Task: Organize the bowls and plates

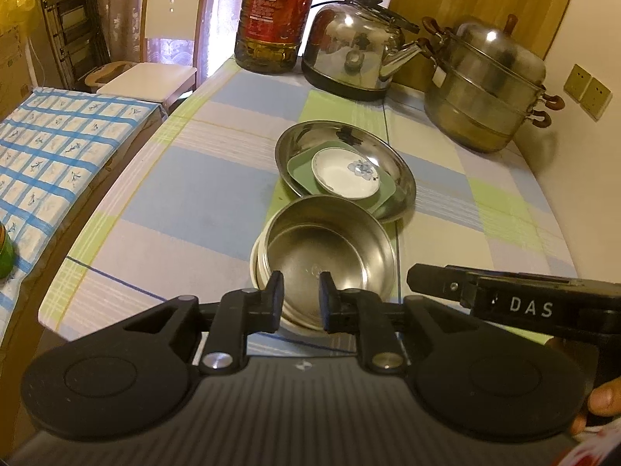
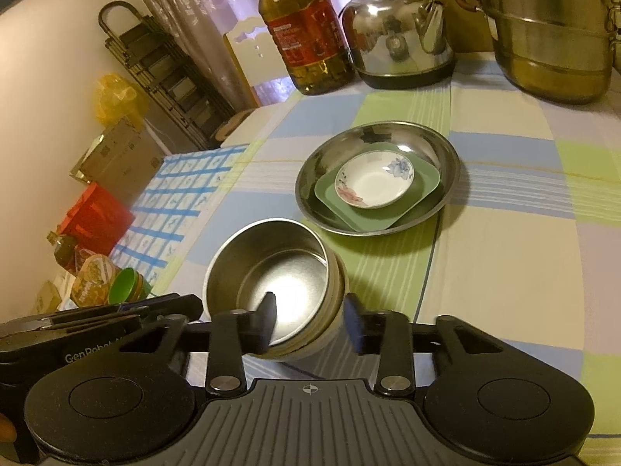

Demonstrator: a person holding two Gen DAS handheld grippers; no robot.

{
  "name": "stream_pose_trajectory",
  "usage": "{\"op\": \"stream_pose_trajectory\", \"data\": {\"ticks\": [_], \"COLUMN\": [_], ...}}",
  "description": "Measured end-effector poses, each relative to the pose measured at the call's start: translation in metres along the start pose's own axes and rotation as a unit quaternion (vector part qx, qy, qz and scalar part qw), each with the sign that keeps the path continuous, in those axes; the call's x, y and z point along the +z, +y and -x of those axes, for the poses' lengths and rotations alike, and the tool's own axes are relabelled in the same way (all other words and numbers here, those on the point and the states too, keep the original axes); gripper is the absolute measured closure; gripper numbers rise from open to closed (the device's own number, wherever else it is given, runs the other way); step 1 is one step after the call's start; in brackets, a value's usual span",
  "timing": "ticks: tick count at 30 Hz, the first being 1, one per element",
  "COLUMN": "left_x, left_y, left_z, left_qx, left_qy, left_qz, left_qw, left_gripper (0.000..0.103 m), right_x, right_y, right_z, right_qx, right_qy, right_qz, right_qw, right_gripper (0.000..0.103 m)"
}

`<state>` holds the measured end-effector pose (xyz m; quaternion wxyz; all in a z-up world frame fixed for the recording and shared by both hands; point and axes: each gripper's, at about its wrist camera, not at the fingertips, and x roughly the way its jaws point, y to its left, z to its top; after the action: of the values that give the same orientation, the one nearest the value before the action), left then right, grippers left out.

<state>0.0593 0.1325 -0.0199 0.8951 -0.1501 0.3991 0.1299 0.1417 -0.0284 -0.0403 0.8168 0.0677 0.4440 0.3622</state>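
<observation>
Both jaws stand parted, grasping nothing; plates [image 2: 378, 178] already nested mid-frame; steel bowl [image 1: 326, 260] sits in white bowl [image 2: 310, 343] below; little seems left.

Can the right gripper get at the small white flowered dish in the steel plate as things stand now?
Probably yes. The right gripper is open, and the white dish lies uncovered atop the green plate. Only the steel bowl sits between, so going over it seems needed.

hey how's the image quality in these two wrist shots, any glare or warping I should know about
Left wrist view: strong fisheye bending of the table edge, dark corner vignetting, bright window backlight behind the oil bottle. Right wrist view: same warping, a glare patch inside the steel bowl, highlights on the kettle; both slightly soft.
</observation>
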Motion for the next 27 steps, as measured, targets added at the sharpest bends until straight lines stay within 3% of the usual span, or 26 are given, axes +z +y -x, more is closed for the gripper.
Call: {"op": "stream_pose_trajectory", "data": {"ticks": [7, 27], "left_x": [-0.016, -0.071], "left_y": [-0.007, -0.039], "left_z": [0.021, 0.043], "left_qx": [-0.006, -0.015], "left_qy": [0.005, 0.043], "left_qz": [-0.009, -0.019], "left_qw": [0.9999, 0.9988], "left_gripper": [0.082, 0.079], "right_x": [-0.016, -0.069], "right_y": [0.001, -0.016], "right_z": [0.022, 0.065], "right_qx": [0.000, -0.025], "right_qy": [0.001, 0.033], "right_qz": [0.005, 0.015], "right_qw": [1.000, 0.999], "right_gripper": [0.053, 0.049]}}
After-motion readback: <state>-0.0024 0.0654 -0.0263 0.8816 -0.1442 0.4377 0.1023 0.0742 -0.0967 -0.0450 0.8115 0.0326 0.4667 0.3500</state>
